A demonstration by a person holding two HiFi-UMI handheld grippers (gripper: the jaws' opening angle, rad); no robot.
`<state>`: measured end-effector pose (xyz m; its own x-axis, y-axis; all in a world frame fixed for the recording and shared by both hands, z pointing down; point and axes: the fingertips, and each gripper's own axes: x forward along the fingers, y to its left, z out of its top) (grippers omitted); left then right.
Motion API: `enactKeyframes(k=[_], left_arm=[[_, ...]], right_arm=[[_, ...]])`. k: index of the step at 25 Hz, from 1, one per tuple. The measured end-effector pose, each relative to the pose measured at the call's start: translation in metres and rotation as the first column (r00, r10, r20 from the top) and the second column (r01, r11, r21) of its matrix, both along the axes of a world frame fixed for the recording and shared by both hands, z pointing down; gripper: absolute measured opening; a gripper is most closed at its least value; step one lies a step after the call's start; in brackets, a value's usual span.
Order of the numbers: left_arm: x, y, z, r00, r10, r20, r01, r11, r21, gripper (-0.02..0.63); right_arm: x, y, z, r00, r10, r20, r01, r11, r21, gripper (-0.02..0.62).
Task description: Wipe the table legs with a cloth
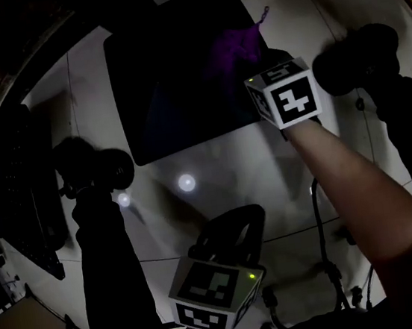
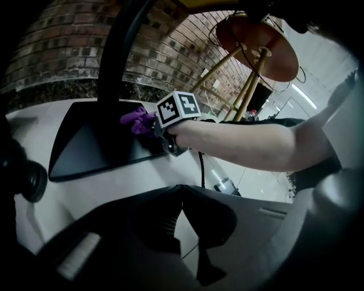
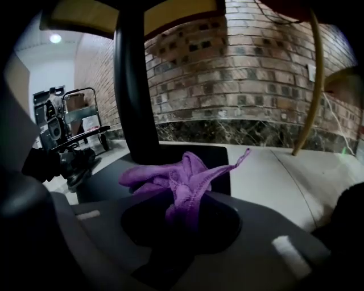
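Note:
A purple cloth (image 3: 183, 173) hangs bunched from my right gripper (image 3: 185, 200), which is shut on it. Just beyond the cloth stands the table's black upright leg (image 3: 135, 85) on its flat black base plate (image 3: 219, 156). In the head view the cloth (image 1: 232, 47) lies over the base plate (image 1: 173, 89), with the right gripper (image 1: 257, 67) at the plate's right edge. My left gripper (image 2: 181, 187) is shut with nothing in it and hovers over the pale floor, nearer me (image 1: 234, 231). From there the leg (image 2: 116, 74), the cloth (image 2: 136, 121) and the right gripper's marker cube (image 2: 177, 108) are in sight.
A brick wall (image 3: 256, 74) runs behind the table. A round stool on wooden legs (image 2: 259, 40) stands to the right, and one slanted wooden leg (image 3: 313, 85) is near the plate. A wheeled cart (image 3: 68, 119) is at the left. Cables (image 1: 335, 286) trail on the floor.

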<state>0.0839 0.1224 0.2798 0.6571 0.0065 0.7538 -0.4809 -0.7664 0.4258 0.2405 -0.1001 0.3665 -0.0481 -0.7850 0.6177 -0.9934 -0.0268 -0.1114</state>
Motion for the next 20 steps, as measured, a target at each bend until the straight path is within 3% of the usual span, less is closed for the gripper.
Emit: enactKeyframes(k=[4,8,13,20], left_arm=[[0.016,-0.02,0.001,0.998,0.046,0.044,-0.048,0.998,0.046,0.017],[0.028,-0.037,-0.001,0.994,0.077,0.072,-0.082,0.994,0.07,0.017],[0.031,-0.057,0.001,0.986,0.121,0.111,-0.131,0.987,0.089,0.017],[0.071,-0.096,0.008,0.983,0.148,0.11,-0.165,0.972,0.165,0.017]], right_arm=[[-0.038,-0.037,-0.024,0.993,-0.113,0.041,0.111,0.992,0.066,0.075],[-0.029,-0.033,-0.015,0.99,-0.122,0.077,0.121,0.992,0.017,0.094],[0.019,0.009,0.007,0.989,0.075,0.127,-0.071,0.997,-0.034,0.094],[0.052,0.057,0.022,0.942,0.308,0.132,-0.298,0.95,-0.091,0.094]])
